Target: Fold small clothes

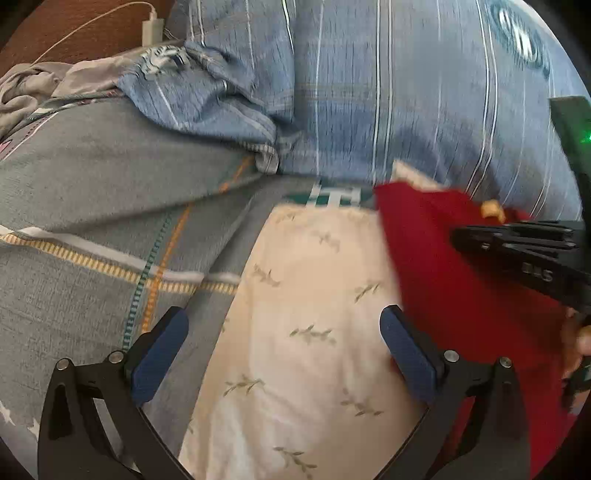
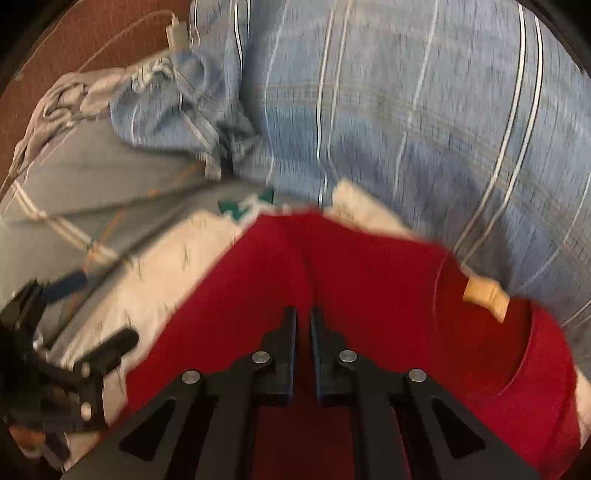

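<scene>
Nearest the right wrist camera, the right gripper [image 2: 303, 325] has its two fingers drawn almost together over a ridge of the red garment [image 2: 369, 280]. A fold of red cloth rises between them, so the fingers appear clenched on the fabric, most likely to lift or carry an edge for a fold. The tan neck label [image 2: 485, 293] sits inside the collar to the right, which marks the neck end and suggests the grip is on the body of the garment.

Nearest the left wrist camera, the left gripper [image 1: 284, 332] stands released, with its blue pads [image 1: 408, 354] wide apart above the cream leaf-print cloth [image 1: 295, 314]. It holds nothing. This position probably keeps it ready to pin or take a second edge.

The red garment lies on the cream cloth, overlapping its right side. Both rest on the grey checked bedsheet [image 1: 92, 206].

Farther off, a blue striped quilt [image 1: 406, 92] is bunched behind the work area. A white charger and cable [image 1: 151, 27] lie beyond it at the top left.
</scene>
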A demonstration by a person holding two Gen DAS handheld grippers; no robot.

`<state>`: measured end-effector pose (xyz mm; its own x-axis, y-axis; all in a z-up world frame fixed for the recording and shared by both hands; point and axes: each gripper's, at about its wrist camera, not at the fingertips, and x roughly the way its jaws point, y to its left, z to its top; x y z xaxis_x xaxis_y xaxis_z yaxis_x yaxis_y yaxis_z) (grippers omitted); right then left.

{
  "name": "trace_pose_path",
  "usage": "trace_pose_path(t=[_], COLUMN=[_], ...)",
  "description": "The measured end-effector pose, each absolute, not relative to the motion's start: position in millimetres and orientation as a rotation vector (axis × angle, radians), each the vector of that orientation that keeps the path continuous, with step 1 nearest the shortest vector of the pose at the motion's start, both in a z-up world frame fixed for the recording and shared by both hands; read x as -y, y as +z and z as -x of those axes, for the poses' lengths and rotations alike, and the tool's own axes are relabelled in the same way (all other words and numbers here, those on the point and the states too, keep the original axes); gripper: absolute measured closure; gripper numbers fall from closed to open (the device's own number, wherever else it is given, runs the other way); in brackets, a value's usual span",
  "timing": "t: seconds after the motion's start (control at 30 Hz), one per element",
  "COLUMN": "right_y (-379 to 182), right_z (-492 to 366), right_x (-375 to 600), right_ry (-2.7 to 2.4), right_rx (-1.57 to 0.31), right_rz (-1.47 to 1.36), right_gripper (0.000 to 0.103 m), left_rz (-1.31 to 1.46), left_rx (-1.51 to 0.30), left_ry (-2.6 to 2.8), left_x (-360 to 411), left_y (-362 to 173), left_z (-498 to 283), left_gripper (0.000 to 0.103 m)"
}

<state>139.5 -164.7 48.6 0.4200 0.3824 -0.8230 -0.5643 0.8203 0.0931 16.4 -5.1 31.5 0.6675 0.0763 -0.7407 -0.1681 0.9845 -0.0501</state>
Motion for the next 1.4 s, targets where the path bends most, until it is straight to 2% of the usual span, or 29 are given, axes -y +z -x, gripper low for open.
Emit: trace_pose_path(t=[0.17, 0.23, 0.3, 0.37, 0.4, 0.53, 0.67, 0.77, 0.93, 1.03, 1.1, 1.2, 1.23, 1.3, 1.33, 1.37, 1.4], right_y=[47.3, 47.6, 57.6, 72.7, 77.1, 70.6, 33.6, 19.5, 40.3, 37.0, 21.2, 31.6, 39.2, 59.4, 61.7, 68.5, 72.8], right_z=[-148.9, -143.0, -133.3, -110.6, -99.9, -74.1, -80.8, -85.4, -68.1, -62.9, -64.5, -59.5, -59.4, -63.1, -69.2, -76.0, -82.1], right_x=[147.0, 152.1, 177.5, 220.6, 239.6, 317.9, 370.1, 399.4, 405.1, 396.7, 396.8, 402.9, 411.9, 437.7, 445.8, 464.9, 481.9], right_ry=[0.565, 0.565, 0.555, 0.504, 0.464, 0.267, 0.066, 0.039, 0.026, 0.042, 0.038, 0.063, 0.062, -0.018, -0.049, -0.111, -0.158], right_rx=[-0.933, -0.923, -0.929, -0.886, -0.869, -0.882, -0.971, -0.985, -0.947, -0.966, -1.022, -0.998, -0.982, -0.924, -0.913, -0.898, -0.887], right_rz=[0.169, 0.153, 0.1, 0.069, 0.074, 0.092, 0.132, -0.015, -0.039, -0.017, 0.007, -0.024, -0.061, -0.122, -0.14, -0.18, -0.214], right_gripper=[0.097, 0.093, 0.085, 0.069, 0.067, 0.067, 0.067, 0.07, 0.067, 0.061, 0.061, 0.061, 0.059, 0.047, 0.035, 0.029, 0.029], left_rz=[0.138, 0.116, 0.104, 0.109, 0.115, 0.114, 0.078, 0.076, 0.107, 0.141, 0.138, 0.099, 0.091, 0.096, 0.102, 0.11, 0.115], left_rx=[-0.772, -0.772, -0.766, -0.765, -0.767, -0.778, -0.84, -0.859, -0.903, -0.893, -0.874, -0.875, -0.876, -0.879, -0.878, -0.874, -0.868], left_ry=[0.095, 0.083, 0.058, 0.022, 0.006, -0.016, -0.006, -0.009, -0.038, -0.056, -0.059, -0.059, -0.055, -0.056, -0.058, -0.059, -0.058], left_x=[12.3, 17.4, 22.6, 26.2, 28.4, 37.5, 47.3, 47.5, 43.0, 42.5, 45.1, 50.8, 51.7, 51.5, 50.7, 49.9, 49.1], left_y=[38.4, 38.6, 39.2, 40.2, 40.5, 37.9, 26.5, 23.7, 25.4, 31.3, 33.6, 32.0, 31.0, 30.8, 30.9, 31.6, 32.3], left_z=[-13.0, -13.9, -14.6, -15.2, -15.7, -19.8, -28.7, -30.3, -30.8, -26.9, -23.2, -19.6, -19.0, -19.7, -19.6, -19.4, -19.0], left_gripper=[0.0, 0.0, 0.0, 0.0, 0.0, 0.0, 0.0, 0.0, 0.0, 0.0, 0.0, 0.0, 0.0, 0.0, 0.0, 0.0, 0.0])
